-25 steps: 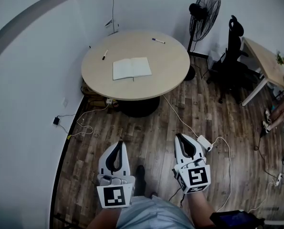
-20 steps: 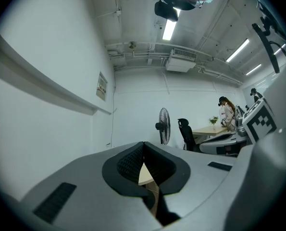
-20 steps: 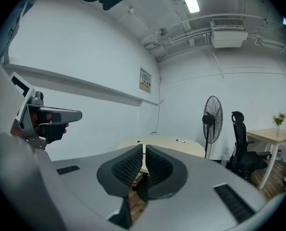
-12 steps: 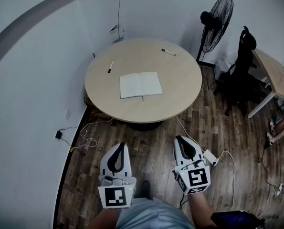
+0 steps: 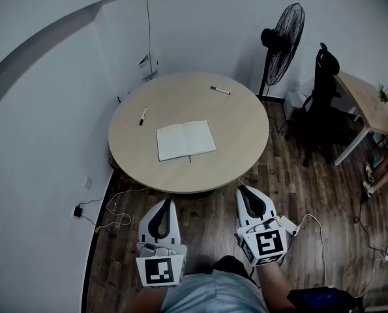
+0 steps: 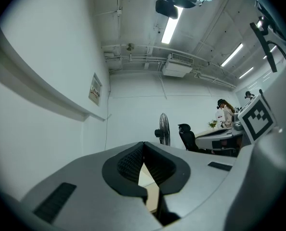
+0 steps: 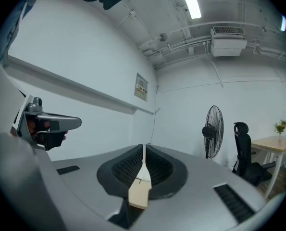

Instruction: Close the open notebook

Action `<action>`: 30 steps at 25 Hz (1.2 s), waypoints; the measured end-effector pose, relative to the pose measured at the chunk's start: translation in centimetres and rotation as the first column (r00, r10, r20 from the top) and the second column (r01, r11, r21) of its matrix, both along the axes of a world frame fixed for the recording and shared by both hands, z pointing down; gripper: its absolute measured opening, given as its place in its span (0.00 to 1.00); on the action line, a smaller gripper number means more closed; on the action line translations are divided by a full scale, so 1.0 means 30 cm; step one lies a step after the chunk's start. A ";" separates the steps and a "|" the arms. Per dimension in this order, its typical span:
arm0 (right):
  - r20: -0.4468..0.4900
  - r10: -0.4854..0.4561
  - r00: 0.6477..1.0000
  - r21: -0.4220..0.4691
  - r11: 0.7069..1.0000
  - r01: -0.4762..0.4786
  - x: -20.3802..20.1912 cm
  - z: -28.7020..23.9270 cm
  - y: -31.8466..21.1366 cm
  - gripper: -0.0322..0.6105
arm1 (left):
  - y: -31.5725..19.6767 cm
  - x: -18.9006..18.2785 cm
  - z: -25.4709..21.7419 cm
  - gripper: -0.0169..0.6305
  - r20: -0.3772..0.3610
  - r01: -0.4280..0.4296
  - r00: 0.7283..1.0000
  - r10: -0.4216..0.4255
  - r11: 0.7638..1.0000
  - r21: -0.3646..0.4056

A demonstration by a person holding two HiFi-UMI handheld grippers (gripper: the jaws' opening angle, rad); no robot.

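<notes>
From the head view, the notebook [image 5: 186,140] lies open and flat near the middle of the round bench [image 5: 246,129], both pale pages up and the spine running away from me. That is the natural rest of an open book, so one cover has to be swung over the other. A black marker [image 5: 142,116] sits on the bench toward its left rim and a blue-capped pen [image 5: 220,90] toward its far rim, both well apart from the notebook. The bench top is smooth, light wood-toned laminate. The left gripper [image 5: 165,203] and right gripper [image 5: 242,189] hang side by side just short of the bench's near edge, over dark plank floor [image 5: 311,194]. I judge they are held low and level because I am not yet within reach of the bench. A standing fan [image 5: 283,31] and a black chair [image 5: 321,103] stand beyond the bench's right side.

In the left gripper view, the ribbed black fingers [image 6: 128,163] are closed tip to tip with nothing between them. Only a sliver of the bench shows through the hollow below the tips. The shells are matte grey plastic.

In the right gripper view, the same ridged fingers [image 7: 127,167] are likewise closed and empty, and the bench rim shows tan in the slot beneath. I think both pairs will need parting, or one closed tip sliding under a cover, once I am at the bench.
</notes>
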State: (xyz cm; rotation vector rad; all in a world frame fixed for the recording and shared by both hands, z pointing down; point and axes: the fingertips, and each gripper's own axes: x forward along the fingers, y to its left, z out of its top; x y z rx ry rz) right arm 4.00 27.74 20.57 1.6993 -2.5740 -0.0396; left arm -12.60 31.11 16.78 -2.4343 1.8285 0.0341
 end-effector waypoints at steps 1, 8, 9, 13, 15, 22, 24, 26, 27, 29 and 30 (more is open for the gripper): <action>0.000 0.003 1.000 -0.001 1.000 -0.003 0.010 -0.002 -0.015 0.13 | -0.016 0.010 0.005 0.05 -0.001 -0.003 1.000 0.003 1.000 -0.007; 0.011 -0.001 1.000 -0.041 0.999 0.001 0.054 0.091 -0.168 0.13 | -0.163 0.060 0.108 0.05 0.018 -0.009 1.000 0.010 0.998 -0.066; 0.014 -0.009 1.000 -0.050 0.999 0.010 0.056 0.114 -0.200 0.13 | -0.193 0.071 0.126 0.05 0.022 -0.006 1.000 0.007 0.997 -0.076; 0.023 -0.043 0.999 -0.101 0.994 0.045 0.088 0.192 -0.354 0.13 | -0.351 0.115 0.188 0.05 0.059 0.022 0.998 -0.015 0.993 -0.118; 0.032 -0.052 0.998 -0.132 0.990 0.056 0.114 0.247 -0.446 0.13 | -0.447 0.133 0.226 0.05 0.085 0.039 0.996 -0.027 0.989 -0.140; 0.079 -0.114 0.990 -0.186 0.974 0.127 0.192 0.356 -0.815 0.13 | -0.787 0.235 0.310 0.05 0.094 0.101 0.992 -0.083 0.974 -0.203; 0.085 -0.145 0.986 -0.178 0.971 0.158 0.207 0.340 -0.914 0.13 | -0.871 0.260 0.294 0.05 0.100 0.126 0.989 -0.108 0.972 -0.196; 0.086 -0.173 0.981 -0.162 0.969 0.186 0.222 0.310 -1.005 0.13 | -0.945 0.282 0.258 0.05 0.108 0.150 0.985 -0.132 0.973 -0.176; 0.086 -0.186 0.979 -0.154 0.968 0.197 0.229 0.292 -1.046 0.13 | -0.976 0.293 0.235 0.05 0.108 0.161 0.984 -0.145 0.973 -0.165; 0.087 -0.209 0.974 -0.138 0.966 0.219 0.238 0.251 -1.113 0.13 | -1.023 0.310 0.183 0.05 0.106 0.182 0.980 -0.168 0.973 -0.142; 0.088 -0.220 0.972 -0.128 0.965 0.230 0.239 0.228 -1.141 0.13 | -1.041 0.314 0.157 0.05 0.107 0.191 0.978 -0.178 0.973 -0.130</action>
